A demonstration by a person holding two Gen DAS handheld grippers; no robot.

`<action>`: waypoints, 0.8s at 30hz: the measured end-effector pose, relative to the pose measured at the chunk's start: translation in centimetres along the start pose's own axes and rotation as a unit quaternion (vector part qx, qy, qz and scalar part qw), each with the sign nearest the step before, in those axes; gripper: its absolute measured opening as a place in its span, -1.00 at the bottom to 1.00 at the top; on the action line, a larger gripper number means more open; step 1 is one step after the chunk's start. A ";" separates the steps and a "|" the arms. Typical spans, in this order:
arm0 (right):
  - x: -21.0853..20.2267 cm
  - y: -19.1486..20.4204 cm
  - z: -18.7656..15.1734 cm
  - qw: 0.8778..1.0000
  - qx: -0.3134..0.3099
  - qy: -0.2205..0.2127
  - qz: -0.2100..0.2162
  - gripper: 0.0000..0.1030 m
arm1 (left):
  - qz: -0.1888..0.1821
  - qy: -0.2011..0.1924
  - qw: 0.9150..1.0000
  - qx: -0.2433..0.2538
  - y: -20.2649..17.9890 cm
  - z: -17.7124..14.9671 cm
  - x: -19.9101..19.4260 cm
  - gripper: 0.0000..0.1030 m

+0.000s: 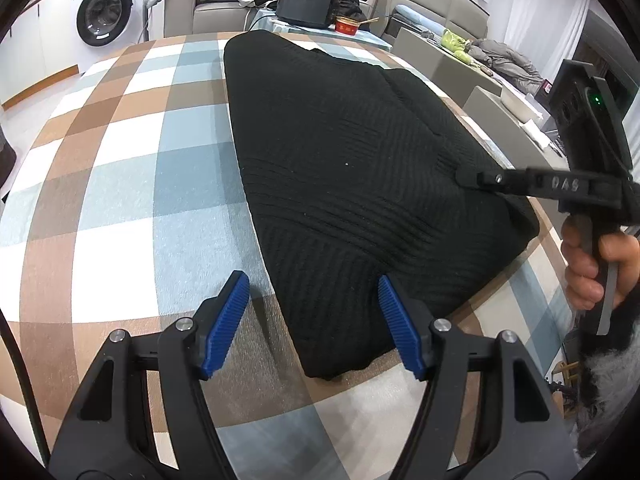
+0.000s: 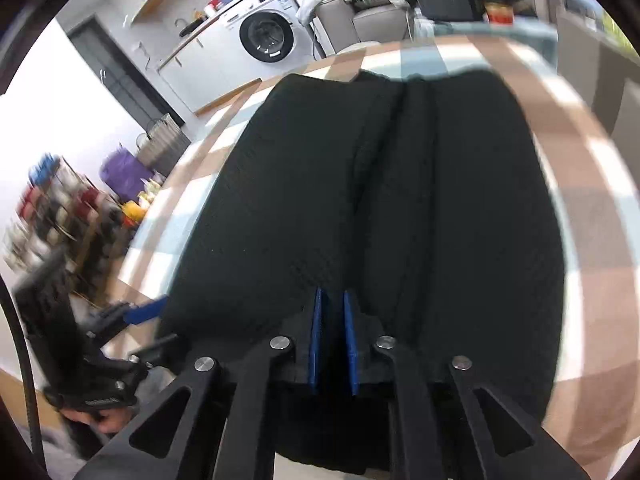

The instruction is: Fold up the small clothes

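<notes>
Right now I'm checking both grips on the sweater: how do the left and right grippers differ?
The left gripper has its fingers spread wide, straddling the near corner of the black ribbed knit sweater without pinching it. The right gripper has its fingers nearly together on a fold at the sweater's edge. Both have blue ribbed pads and point down at the checked tablecloth.

White washing machine (image 1: 105,14), grey sofa (image 1: 208,12), red bowl (image 1: 347,25), checked tablecloth (image 1: 132,168).
</notes>
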State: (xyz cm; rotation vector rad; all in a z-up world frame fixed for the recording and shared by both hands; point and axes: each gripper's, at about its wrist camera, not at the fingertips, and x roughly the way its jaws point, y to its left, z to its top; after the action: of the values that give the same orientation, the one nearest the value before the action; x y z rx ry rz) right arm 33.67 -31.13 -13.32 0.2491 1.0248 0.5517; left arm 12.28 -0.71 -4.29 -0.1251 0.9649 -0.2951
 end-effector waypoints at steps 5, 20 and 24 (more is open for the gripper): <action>-0.6 -1.6 3.2 0.999 0.036 -0.035 0.001 -0.42 | -0.003 -0.011 1.000 -0.002 0.0 0.4 -0.6 0.25; 0.6 -1.0 11.7 0.997 0.010 -0.082 0.003 -0.91 | 0.010 -0.029 0.998 -0.047 2.3 0.9 -1.9 0.25; 1.2 -2.8 11.5 0.994 0.017 -0.071 -0.082 -0.91 | 0.005 -0.032 0.999 -0.042 1.7 1.3 -1.7 0.25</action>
State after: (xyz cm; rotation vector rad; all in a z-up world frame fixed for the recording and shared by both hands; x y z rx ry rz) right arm 44.92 -32.16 -9.57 0.2286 0.9086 0.3630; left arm 12.76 1.43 -2.64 -0.2062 0.9141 -0.2402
